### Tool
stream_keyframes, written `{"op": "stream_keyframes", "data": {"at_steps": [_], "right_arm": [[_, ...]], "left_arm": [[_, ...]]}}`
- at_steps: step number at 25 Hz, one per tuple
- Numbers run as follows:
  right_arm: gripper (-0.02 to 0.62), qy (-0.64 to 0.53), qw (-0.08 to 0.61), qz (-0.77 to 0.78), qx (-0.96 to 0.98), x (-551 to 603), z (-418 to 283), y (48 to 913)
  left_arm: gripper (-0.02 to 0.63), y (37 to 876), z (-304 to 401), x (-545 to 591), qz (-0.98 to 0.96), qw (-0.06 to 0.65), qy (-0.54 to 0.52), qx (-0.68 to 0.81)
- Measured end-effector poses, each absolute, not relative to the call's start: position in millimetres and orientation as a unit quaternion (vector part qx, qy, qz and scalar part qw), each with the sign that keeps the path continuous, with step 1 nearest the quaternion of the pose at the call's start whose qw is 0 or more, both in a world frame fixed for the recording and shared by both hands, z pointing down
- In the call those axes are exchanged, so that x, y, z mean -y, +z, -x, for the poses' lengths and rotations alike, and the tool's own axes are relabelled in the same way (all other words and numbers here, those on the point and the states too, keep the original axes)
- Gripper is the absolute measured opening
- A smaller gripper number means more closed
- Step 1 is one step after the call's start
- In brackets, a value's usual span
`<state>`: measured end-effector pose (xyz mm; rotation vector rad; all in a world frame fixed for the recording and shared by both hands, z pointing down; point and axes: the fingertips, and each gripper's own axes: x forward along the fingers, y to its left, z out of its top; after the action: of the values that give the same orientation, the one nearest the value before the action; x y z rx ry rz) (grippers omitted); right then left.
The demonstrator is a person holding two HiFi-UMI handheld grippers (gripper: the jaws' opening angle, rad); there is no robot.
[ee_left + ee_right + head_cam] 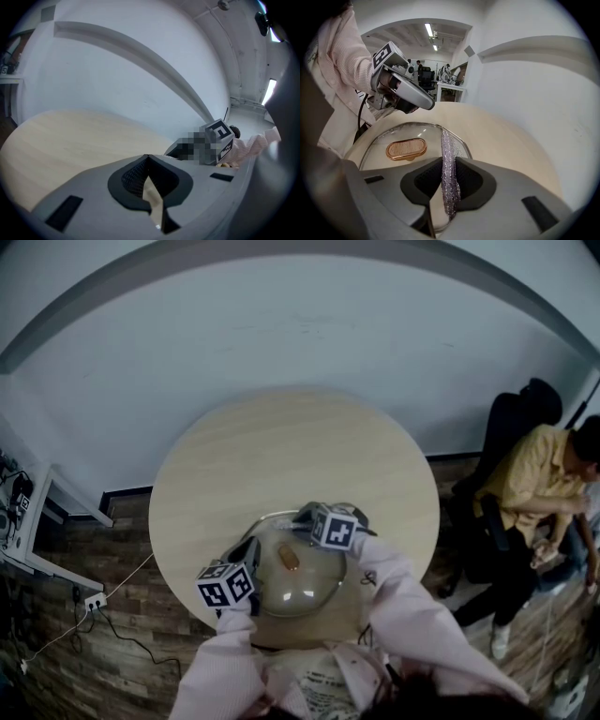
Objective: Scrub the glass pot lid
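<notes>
Pinching a silvery scrubber (448, 140), the right gripper (446, 161) holds it at the rim of the lid (412, 133), which lies on the table (281, 456). The left gripper (148, 157) hovers at the lid's left edge, jaws closed, empty.

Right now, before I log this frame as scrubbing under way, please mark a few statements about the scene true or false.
1. The right tongs clamp a silvery scrubber. True.
2. The glass lid lies on a square table. False: the table is round.
3. The lid's knob is black. False: it is wood-toned with a coppery rim.
4. The left tongs are wide open. False: their tips meet.
5. A person in a yellow shirt sits off to one side of the table. True.
</notes>
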<state>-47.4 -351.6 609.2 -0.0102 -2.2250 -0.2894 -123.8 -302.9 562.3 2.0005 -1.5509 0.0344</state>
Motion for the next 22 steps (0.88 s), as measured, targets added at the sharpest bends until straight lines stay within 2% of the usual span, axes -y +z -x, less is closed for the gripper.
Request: {"op": "stream_keyframes", "data": {"at_steps": [22], "right_arm": [[0.087, -0.111, 0.431, -0.016, 0.895, 333.9, 15.0, 604.9]], "left_arm": [[-0.002, 555.0, 94.8, 279.6, -0.753, 0.293, 0.004, 0.588]]}}
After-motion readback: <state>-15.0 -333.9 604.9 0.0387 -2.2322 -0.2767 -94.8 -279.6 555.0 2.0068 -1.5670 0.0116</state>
